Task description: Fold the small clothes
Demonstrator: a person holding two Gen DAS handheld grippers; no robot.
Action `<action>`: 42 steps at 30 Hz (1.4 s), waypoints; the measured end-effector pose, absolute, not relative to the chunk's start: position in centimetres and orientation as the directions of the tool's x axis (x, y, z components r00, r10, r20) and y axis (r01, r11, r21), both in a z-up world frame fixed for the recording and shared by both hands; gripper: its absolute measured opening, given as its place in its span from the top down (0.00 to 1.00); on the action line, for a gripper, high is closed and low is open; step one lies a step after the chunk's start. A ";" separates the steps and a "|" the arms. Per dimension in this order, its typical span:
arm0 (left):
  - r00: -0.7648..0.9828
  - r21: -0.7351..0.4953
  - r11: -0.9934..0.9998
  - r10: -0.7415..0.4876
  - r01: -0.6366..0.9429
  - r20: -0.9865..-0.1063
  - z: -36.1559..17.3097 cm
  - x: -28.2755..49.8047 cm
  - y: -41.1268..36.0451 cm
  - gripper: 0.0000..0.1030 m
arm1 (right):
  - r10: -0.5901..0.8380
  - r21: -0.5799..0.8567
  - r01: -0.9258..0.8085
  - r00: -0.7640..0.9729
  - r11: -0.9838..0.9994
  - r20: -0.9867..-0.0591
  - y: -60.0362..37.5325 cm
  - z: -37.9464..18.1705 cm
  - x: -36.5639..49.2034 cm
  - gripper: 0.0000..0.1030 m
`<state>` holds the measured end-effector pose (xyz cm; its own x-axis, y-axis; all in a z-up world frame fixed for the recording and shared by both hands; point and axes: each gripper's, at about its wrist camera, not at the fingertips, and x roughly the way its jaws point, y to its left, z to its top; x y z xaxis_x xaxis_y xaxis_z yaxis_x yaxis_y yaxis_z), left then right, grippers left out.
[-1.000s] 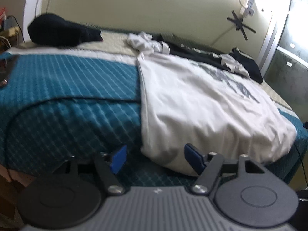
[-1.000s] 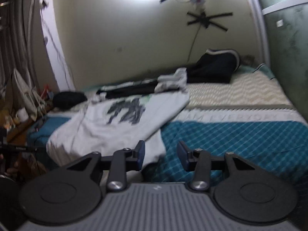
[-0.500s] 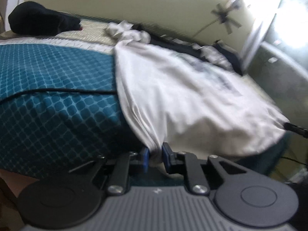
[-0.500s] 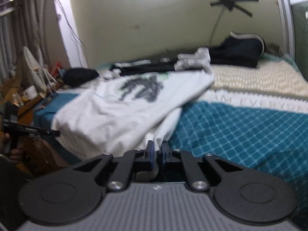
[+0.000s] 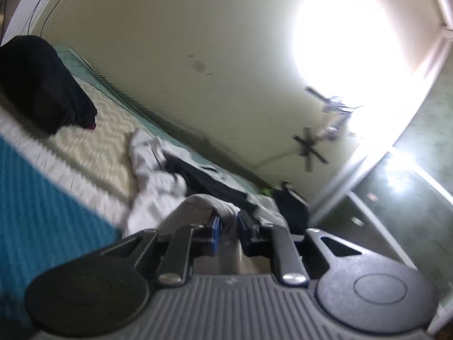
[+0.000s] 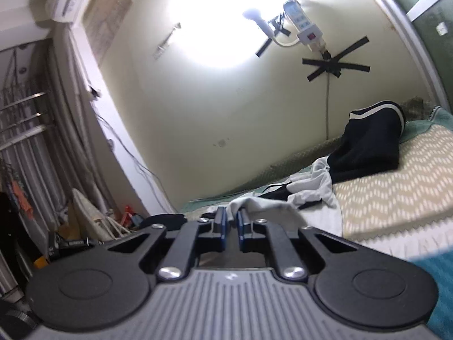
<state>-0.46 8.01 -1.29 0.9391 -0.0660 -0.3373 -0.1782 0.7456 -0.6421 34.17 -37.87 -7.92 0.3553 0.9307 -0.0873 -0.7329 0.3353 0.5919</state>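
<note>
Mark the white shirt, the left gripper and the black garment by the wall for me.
White shirt [image 5: 198, 202]: left wrist view, on the lifted fold.
Left gripper [image 5: 228, 221]: left wrist view, midway between its fingertips.
Black garment [image 6: 371, 138]: right wrist view, on its middle.

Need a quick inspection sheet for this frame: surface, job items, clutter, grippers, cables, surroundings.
Surface: bed, beige zigzag cover, teal quilt at the near edge.
Job's things: white shirt, an edge lifted by both grippers.
Clutter: dark garment by the wall; black bundle; crumpled white cloth.
Grippers: left gripper and right gripper each shut on shirt fabric.
Cables: cord taped to the wall under a power strip.
Surroundings: bright lamp glare; curtains.
</note>
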 end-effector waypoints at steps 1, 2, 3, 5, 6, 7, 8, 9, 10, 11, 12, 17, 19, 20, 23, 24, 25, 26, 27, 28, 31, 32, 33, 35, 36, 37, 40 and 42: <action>0.933 -0.631 0.747 -0.038 -0.212 -0.359 -1.1 1.4 8.7 0.85 | 0.925 0.583 -0.731 0.364 0.355 -0.106 -36.4 -7.4 35.0 0.99; 0.922 -0.607 0.751 0.009 -0.262 -0.387 -1.0 3.5 9.4 0.73 | 0.917 0.571 -0.728 0.380 0.380 -0.125 -34.8 -6.8 36.1 0.98; 0.907 -0.566 0.763 0.060 -0.311 -0.417 -0.8 5.6 10.0 0.62 | 0.893 0.551 -0.713 0.423 0.434 -0.157 -32.5 -6.1 37.5 0.97; 0.842 -0.424 0.781 0.228 -0.458 -0.488 -0.7 9.0 10.4 0.43 | 0.819 0.475 -0.676 0.535 0.563 -0.209 -28.9 -5.6 39.6 0.52; 0.804 -0.349 0.785 0.297 -0.512 -0.515 -0.8 9.9 10.4 0.43 | 0.770 0.419 -0.653 0.594 0.631 -0.233 -27.6 -5.8 40.2 0.14; 0.774 -0.274 0.793 0.347 -0.543 -0.530 -1.0 10.3 10.0 0.44 | 0.729 0.380 -0.630 0.643 0.677 -0.235 -27.0 -6.0 40.3 0.20; 0.768 -0.223 0.806 0.379 -0.548 -0.517 -1.1 10.1 9.4 0.43 | 0.718 0.361 -0.625 0.651 0.692 -0.248 -26.9 -6.4 40.3 0.25; 0.773 -0.178 0.823 0.400 -0.539 -0.492 -1.4 9.4 8.7 0.41 | 0.724 0.355 -0.633 0.635 0.688 -0.271 -27.1 -6.8 40.0 0.28; 0.777 -0.125 0.839 0.420 -0.529 -0.469 -1.9 8.7 8.0 0.34 | 0.735 0.350 -0.647 0.620 0.677 -0.274 -27.6 -7.3 39.2 0.30; 0.774 -0.063 0.851 0.440 -0.521 -0.454 -2.4 8.2 7.3 0.25 | 0.744 0.339 -0.662 0.612 0.668 -0.270 -28.1 -7.9 38.3 0.30; 0.771 -0.011 0.861 0.450 -0.508 -0.450 -3.0 8.4 6.8 0.24 | 0.749 0.323 -0.675 0.605 0.663 -0.271 -28.6 -8.5 37.3 0.30; 0.749 0.167 0.908 0.413 -0.385 -0.518 -5.3 11.0 4.9 0.26 | 0.695 0.140 -0.705 0.611 0.695 -0.378 -27.1 -11.0 35.6 0.38; 0.740 0.158 0.924 0.375 -0.349 -0.559 -5.3 12.1 4.7 0.27 | 0.682 0.139 -0.699 0.603 0.702 -0.413 -26.1 -11.1 36.6 0.38; 0.735 0.122 0.935 0.338 -0.333 -0.588 -5.2 12.4 4.6 0.27 | 0.692 0.171 -0.697 0.589 0.696 -0.417 -25.9 -11.0 37.3 0.38; 0.693 0.058 0.942 0.283 -0.329 -0.664 -5.2 13.9 5.0 0.30 | 0.712 0.262 -0.680 0.549 0.685 -0.438 -25.1 -10.8 39.4 0.38; 0.676 0.043 0.944 0.266 -0.328 -0.688 -5.4 14.2 5.1 0.34 | 0.718 0.286 -0.676 0.532 0.680 -0.450 -24.8 -11.0 39.9 0.38; 0.667 0.020 0.948 0.237 -0.317 -0.706 -5.6 14.6 5.2 0.45 | 0.719 0.307 -0.668 0.513 0.677 -0.468 -24.3 -11.2 40.5 0.39; 0.660 -0.004 0.954 0.203 -0.299 -0.724 -5.8 15.0 5.1 0.59 | 0.715 0.317 -0.661 0.503 0.680 -0.485 -23.6 -11.4 41.2 0.41; 0.650 -0.019 0.959 0.176 -0.281 -0.739 -6.5 15.5 4.9 0.68 | 0.709 0.326 -0.652 0.491 0.685 -0.506 -22.9 -11.7 41.8 0.45; 0.640 -0.021 0.963 0.162 -0.268 -0.751 -6.9 15.9 4.6 0.89 | 0.706 0.335 -0.645 0.480 0.687 -0.521 -22.4 -12.1 42.3 0.47; 0.636 -0.015 0.965 0.160 -0.260 -0.755 -7.2 16.5 4.4 0.94 | 0.709 0.379 -0.623 0.446 0.684 -0.546 -20.5 -13.2 44.0 0.72; 0.649 -0.043 0.964 0.144 -0.263 -0.747 -6.9 16.4 4.7 0.94 | 0.711 0.385 -0.619 0.450 0.685 -0.541 -20.2 -13.1 44.3 0.99; 0.671 -0.088 0.959 0.122 -0.270 -0.731 -6.2 16.0 5.4 0.94 | 0.719 0.393 -0.620 0.455 0.680 -0.526 -20.1 -12.9 44.4 1.00; 0.728 -0.202 0.929 0.096 -0.311 -0.679 -4.5 15.5 7.5 0.94 | 0.750 0.423 -0.624 0.488 0.657 -0.446 -20.5 -11.7 44.6 1.00; 0.744 -0.256 0.900 0.103 -0.352 -0.660 -4.0 15.8 8.7 0.94 | 0.750 0.429 -0.617 0.508 0.660 -0.423 -20.4 -11.2 44.9 1.00; 0.753 -0.301 0.871 0.112 -0.389 -0.648 -3.7 16.4 9.6 0.94 | 0.738 0.430 -0.600 0.536 0.674 -0.410 -20.1 -10.7 45.4 1.00; 0.737 -0.292 0.827 0.200 -0.481 -0.645 -4.0 17.9 11.1 0.69 | 0.705 0.417 -0.568 0.569 0.710 -0.424 -18.6 -10.3 46.9 0.88; 0.715 -0.254 0.815 0.253 -0.521 -0.652 -4.4 17.2 11.1 0.48 | 0.666 0.361 -0.561 0.590 0.745 -0.457 -18.5 -10.3 46.5 0.40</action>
